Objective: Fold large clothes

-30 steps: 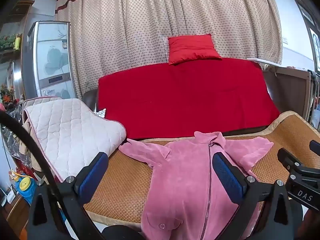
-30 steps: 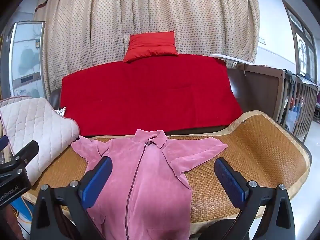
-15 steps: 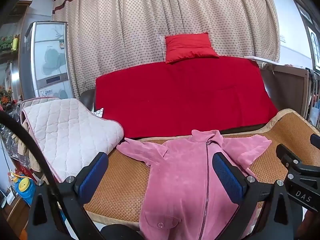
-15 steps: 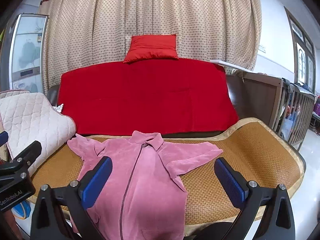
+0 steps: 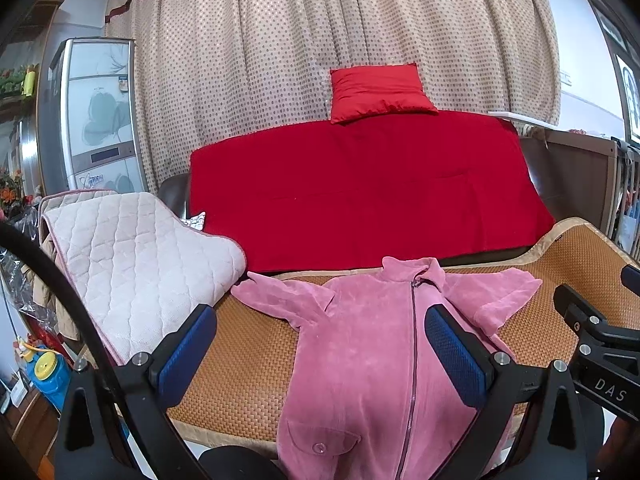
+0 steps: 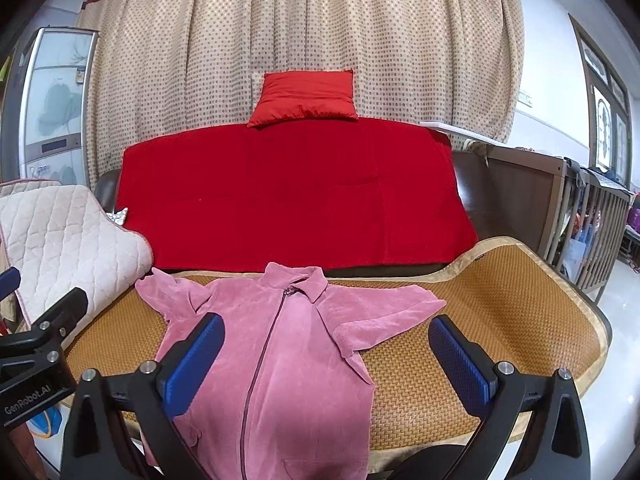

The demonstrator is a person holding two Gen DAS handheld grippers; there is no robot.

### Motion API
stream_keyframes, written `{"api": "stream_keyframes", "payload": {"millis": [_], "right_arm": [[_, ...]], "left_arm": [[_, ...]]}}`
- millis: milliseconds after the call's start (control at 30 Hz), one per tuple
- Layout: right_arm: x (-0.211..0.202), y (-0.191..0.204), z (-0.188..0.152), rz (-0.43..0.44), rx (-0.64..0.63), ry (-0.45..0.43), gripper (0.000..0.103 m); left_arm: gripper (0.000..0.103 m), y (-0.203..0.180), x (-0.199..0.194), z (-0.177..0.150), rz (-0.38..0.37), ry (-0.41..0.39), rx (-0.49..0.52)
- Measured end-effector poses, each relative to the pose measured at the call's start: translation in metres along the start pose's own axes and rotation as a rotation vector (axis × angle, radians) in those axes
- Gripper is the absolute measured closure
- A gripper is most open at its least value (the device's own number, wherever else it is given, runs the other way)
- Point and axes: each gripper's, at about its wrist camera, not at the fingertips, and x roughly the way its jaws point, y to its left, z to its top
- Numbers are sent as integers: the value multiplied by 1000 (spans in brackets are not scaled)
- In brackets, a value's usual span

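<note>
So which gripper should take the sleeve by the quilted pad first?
Left, probably. The left gripper is open, on the side of the sleeve near the quilted pad; the right gripper, also open, faces the jacket's other sleeve.

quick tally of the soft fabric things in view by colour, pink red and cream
pink: 1, the zip jacket spread on the woven mat
red: 2, the sofa throw and the cushion on top of it
cream: 2, the quilted pad and the dotted curtain
total: 5
</note>
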Motion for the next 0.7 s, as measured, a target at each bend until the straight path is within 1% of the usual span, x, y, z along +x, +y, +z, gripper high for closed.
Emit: {"api": "stream_keyframes", "payload": {"millis": [367, 467, 700], "right_arm": [[4, 5, -2, -19, -27, 20, 0], [6, 6, -3, -26, -42, 62, 0], [9, 8, -5, -24, -38, 42, 0]], "left_arm": [[0, 1, 4, -4, -9, 11, -5], [0, 0, 6, -6, -10, 15, -5], [0, -1, 11, -8, -13, 29, -8]]}}
